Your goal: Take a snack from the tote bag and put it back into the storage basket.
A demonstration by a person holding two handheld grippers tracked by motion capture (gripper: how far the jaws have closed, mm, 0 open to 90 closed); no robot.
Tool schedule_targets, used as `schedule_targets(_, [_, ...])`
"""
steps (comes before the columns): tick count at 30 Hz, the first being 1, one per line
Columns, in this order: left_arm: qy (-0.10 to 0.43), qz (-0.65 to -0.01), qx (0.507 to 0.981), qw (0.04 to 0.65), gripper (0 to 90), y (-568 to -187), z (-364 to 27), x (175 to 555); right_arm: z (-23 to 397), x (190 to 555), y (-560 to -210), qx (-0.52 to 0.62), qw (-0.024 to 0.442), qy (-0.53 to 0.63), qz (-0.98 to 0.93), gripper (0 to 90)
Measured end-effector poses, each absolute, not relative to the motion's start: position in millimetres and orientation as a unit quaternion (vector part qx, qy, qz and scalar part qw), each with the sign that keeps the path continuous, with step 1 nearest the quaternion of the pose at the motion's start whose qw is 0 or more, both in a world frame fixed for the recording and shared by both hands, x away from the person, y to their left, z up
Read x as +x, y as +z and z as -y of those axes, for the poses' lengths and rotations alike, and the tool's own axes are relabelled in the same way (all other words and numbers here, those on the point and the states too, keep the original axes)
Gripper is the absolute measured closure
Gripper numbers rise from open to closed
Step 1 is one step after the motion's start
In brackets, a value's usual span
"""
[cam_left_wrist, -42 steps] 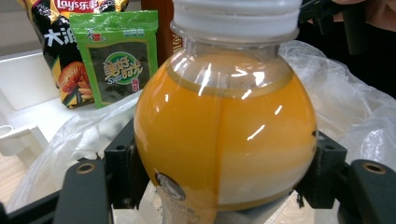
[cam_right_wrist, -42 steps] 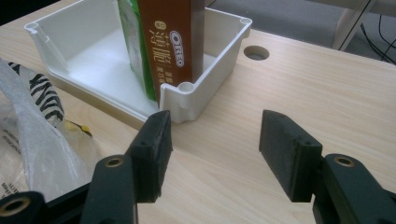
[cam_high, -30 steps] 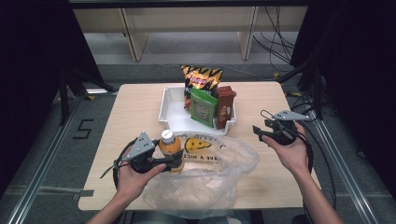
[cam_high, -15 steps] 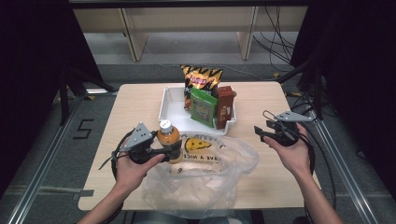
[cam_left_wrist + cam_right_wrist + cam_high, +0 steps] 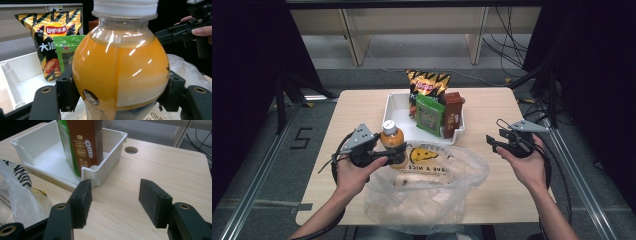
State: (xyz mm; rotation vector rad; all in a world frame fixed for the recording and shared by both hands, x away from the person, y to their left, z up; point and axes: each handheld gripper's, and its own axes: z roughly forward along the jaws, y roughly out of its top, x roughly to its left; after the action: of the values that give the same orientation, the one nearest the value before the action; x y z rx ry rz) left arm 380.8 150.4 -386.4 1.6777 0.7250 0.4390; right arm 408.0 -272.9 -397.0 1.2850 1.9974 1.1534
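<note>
looking down from the high view: left gripper [image 5: 388, 156] has the orange juice bottle [image 5: 393, 145] clamped at mid-body, bottle upright, long axis vertical, white cap up. it sits over the near-left edge of the clear plastic bag [image 5: 427, 195], just in front of the white tray [image 5: 398, 105]. tray lies straight ahead of the bottle, so the left hand is clearly the nearer one for any drop into it. free space in the tray is on its left half; right half holds a chip bag [image 5: 427, 85], a green packet [image 5: 429, 116] and a brown carton [image 5: 453, 113], all standing. right gripper [image 5: 493, 142] hovers off to the right over bare table [image 5: 492, 110], well apart from the bottle. bag print reads a smiley plus "have a nice…", rest hidden.

left gripper view: jaws pressed on both sides of the bottle [image 5: 120, 70], about as wide as the bulb, solid hold. juice fills to just under the neck. chip bag [image 5: 53, 37] behind reads "lay's" with chinese characters. green packet [image 5: 65, 50] beside it, text too small to read. tray [image 5: 17, 75] at lower left. the other gripper [image 5: 185, 30] is at far right.

right gripper view: jaws spread wide, nothing between them, only table [image 5: 155, 162] below. tray corner [image 5: 110, 157] is just ahead-left. carton [image 5: 86, 142] reads "otto" over chinese text. bag edge [image 5: 15, 192] at left.
</note>
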Motion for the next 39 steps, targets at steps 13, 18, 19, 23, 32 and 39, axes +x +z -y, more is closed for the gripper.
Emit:
schedule_targets(13, [0.200,-0.304,0.721,0.589,31.1,-380,-144,393,271,406,-397,0.482,0.241,0.416,-0.733,44.5])
schedule_targets(18, [0.203,-0.304,0.722,0.588,31.2,-378,-143,400,274,407,-399,0.462,0.252,0.415,-0.742,44.6])
schedule_targets(19, [0.203,-0.305,0.721,0.588,31.2,-377,-143,401,273,407,-400,0.465,0.250,0.417,-0.740,44.7])
schedule_targets(23, [0.204,-0.305,0.719,0.590,31.2,-374,-143,404,273,404,-399,0.477,0.254,0.412,-0.734,44.7])
schedule_targets(32, [0.202,-0.301,0.709,0.605,31.2,-363,-141,406,276,404,-399,0.473,0.250,0.414,-0.737,44.7])
schedule_targets(39, [0.210,-0.298,0.705,0.608,31.2,-354,-141,409,273,403,-400,0.485,0.240,0.408,-0.735,44.7])
